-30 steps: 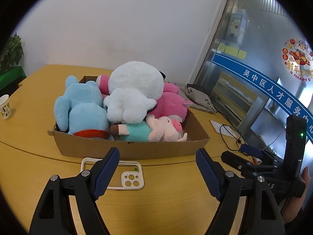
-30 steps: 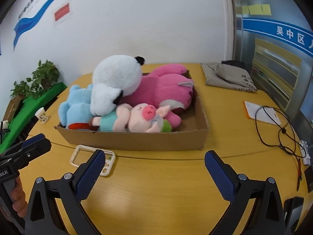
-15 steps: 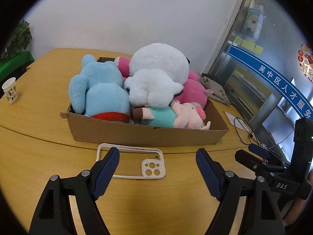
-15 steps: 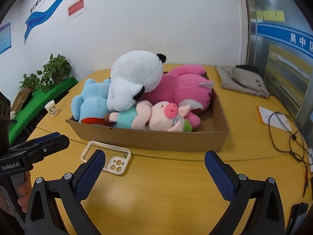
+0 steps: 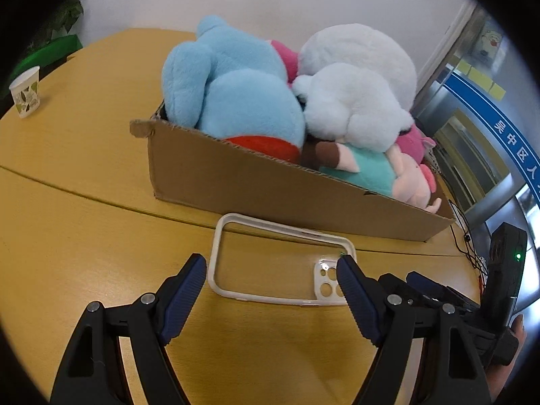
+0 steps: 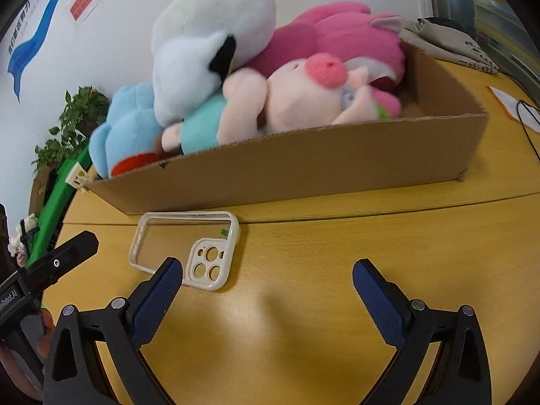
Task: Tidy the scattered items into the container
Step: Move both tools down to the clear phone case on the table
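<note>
1. Left gripper: tilted down over the wooden table, jaws wide and closing a little, nothing pressed by the blue pads.
2. Between those jaws, seen from the left wrist: the white phone case, lying flat on the table with its camera-hole corner next to the right-hand pad (touching or just short of it, cannot tell).
3. Right gripper: also angled down, jaws spread wide, empty, only bare table between the pads.
4. Phone case in the right wrist view: just ahead of the left-hand pad, partly hidden by that pad's tip, near edge of the case close to the box.
5. Cardboard box: standing on the table right behind the case, stuffed with plush toys.
6. Inside: blue plush at the left end, white plush piled on top, pink plush behind, small pig plush lying along the front wall.
7. Elsewhere: paper cup far left on the table, black cable at the right.
</note>
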`<move>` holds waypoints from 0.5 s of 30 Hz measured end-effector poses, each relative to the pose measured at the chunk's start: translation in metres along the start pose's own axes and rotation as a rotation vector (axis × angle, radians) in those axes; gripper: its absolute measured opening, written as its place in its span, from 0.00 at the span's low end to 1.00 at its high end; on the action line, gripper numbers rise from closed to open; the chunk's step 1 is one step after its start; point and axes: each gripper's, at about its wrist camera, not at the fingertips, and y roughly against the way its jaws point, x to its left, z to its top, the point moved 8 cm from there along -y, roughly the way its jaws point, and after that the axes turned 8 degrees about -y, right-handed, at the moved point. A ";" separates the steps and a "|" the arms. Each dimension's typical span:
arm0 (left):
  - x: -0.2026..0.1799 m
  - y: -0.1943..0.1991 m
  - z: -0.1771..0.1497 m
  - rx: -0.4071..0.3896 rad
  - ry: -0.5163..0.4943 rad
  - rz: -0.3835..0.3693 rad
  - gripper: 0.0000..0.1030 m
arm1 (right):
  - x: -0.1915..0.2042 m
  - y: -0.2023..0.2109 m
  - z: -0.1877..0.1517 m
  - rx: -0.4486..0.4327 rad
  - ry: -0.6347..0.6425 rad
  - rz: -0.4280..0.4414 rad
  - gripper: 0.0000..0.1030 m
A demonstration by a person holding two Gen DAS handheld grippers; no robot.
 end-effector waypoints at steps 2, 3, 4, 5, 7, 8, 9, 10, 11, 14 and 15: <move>0.007 -0.011 -0.003 0.028 0.018 -0.003 0.69 | 0.006 -0.013 0.000 0.008 0.015 -0.011 0.98; 0.010 -0.015 -0.005 0.043 0.016 0.011 0.65 | 0.009 -0.019 0.000 0.004 0.023 -0.021 0.98; 0.013 -0.019 -0.006 0.054 0.012 0.024 0.62 | 0.009 -0.024 0.001 0.000 0.033 -0.040 0.98; 0.015 -0.022 -0.007 0.062 0.012 0.029 0.60 | 0.010 -0.030 0.001 0.002 0.043 -0.060 0.96; 0.019 -0.028 -0.010 0.082 0.020 0.037 0.45 | 0.010 -0.038 0.001 -0.005 0.072 -0.098 0.92; 0.022 -0.031 -0.012 0.094 0.020 0.050 0.37 | 0.012 -0.039 0.001 -0.014 0.097 -0.121 0.86; 0.025 -0.032 -0.013 0.096 0.019 0.064 0.26 | 0.014 -0.040 0.000 -0.015 0.119 -0.136 0.80; 0.027 -0.032 -0.013 0.096 0.018 0.085 0.07 | 0.017 -0.040 0.000 -0.016 0.136 -0.141 0.76; 0.029 -0.033 -0.014 0.105 0.024 0.094 0.06 | 0.019 -0.040 -0.001 -0.016 0.148 -0.143 0.69; 0.024 -0.035 -0.019 0.110 0.025 0.072 0.05 | 0.022 -0.038 -0.002 -0.014 0.168 -0.135 0.44; 0.021 -0.035 -0.021 0.110 0.019 0.062 0.05 | 0.023 -0.037 -0.002 -0.008 0.168 -0.128 0.37</move>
